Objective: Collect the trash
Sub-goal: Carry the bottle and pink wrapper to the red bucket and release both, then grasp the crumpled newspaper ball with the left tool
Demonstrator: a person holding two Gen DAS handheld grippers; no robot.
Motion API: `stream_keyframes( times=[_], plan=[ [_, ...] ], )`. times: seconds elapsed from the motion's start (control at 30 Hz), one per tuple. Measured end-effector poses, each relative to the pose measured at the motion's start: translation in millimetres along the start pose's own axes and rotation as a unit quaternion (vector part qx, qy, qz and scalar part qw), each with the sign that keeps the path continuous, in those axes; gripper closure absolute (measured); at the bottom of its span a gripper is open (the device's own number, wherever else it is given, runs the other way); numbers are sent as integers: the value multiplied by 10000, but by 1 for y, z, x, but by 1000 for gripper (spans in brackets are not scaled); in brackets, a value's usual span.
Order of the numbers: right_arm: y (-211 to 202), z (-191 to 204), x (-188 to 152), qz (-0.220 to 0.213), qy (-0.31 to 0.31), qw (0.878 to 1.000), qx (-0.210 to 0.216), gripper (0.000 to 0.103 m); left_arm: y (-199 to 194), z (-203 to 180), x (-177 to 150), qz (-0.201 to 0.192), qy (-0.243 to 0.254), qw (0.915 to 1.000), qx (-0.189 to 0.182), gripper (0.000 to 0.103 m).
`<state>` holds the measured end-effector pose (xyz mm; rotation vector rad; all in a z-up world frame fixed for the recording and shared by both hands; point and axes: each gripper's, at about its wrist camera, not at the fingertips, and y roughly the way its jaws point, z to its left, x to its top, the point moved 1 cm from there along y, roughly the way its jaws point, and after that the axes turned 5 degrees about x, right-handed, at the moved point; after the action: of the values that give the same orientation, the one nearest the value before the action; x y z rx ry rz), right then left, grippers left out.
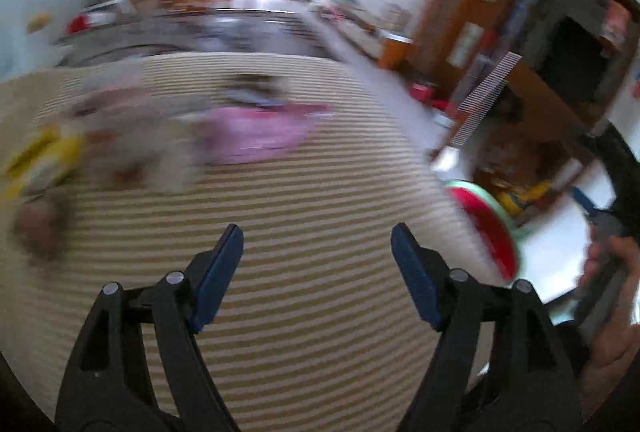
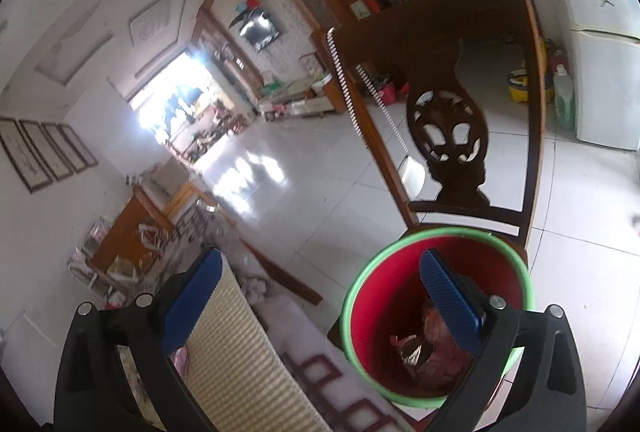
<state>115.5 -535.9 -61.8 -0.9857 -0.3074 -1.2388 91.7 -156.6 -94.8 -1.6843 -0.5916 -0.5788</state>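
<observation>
While the left wrist view is smeared with blur, its biggest surface reads plainly: a striped beige mat point(image 1: 304, 192) spreads beneath the left gripper point(image 1: 317, 246), whose blue-padded tongs stand wide apart with nothing between them; on the mat's far side lie several blurred scraps, among them a pink wrapper point(image 1: 260, 132) near the middle and a yellow wrapper point(image 1: 44, 160) at the left edge, though what they are exactly cannot be told; off the mat's right edge shows the red bucket point(image 1: 492, 228) with its green rim, and beyond it a hand point(image 1: 616, 296) grasping the other tool. Across the right wrist view runs a white tiled floor point(image 2: 320, 192); a carved wooden chair point(image 2: 460, 104) stands on it, and the red bucket point(image 2: 376, 312) sits on the chair's seat; the right gripper point(image 2: 320, 284) hangs above with its tongs apart and empty, one finger over the bucket's mouth, the other over the mat's edge point(image 2: 236, 344); at the bucket's bottom lies crumpled brownish trash point(image 2: 424, 352).
</observation>
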Motion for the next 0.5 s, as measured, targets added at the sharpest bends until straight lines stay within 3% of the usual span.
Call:
stream_keyframes(
  times=[0.03,0.1,0.13,0.27,0.5],
  plan=[
    [3,5,-3,71,-83,9999,10,7,-4,34,-3,14,-205,9993,317,30],
    [7,15,-9,227,-255,9994,22,7,-8,64,-7,38,-429,9973,590,30],
    [10,19,-12,303,-316,9990,33,7,-12,98,-11,57,-711,9935,884,30],
    [21,36,-28,678,-518,9963,116,7,-26,170,-16,-7,-1520,9784,1400,30],
    [34,64,-48,954,-1064,9897,117,7,9,216,-5,300,-2256,9624,1481,30]
  ],
)
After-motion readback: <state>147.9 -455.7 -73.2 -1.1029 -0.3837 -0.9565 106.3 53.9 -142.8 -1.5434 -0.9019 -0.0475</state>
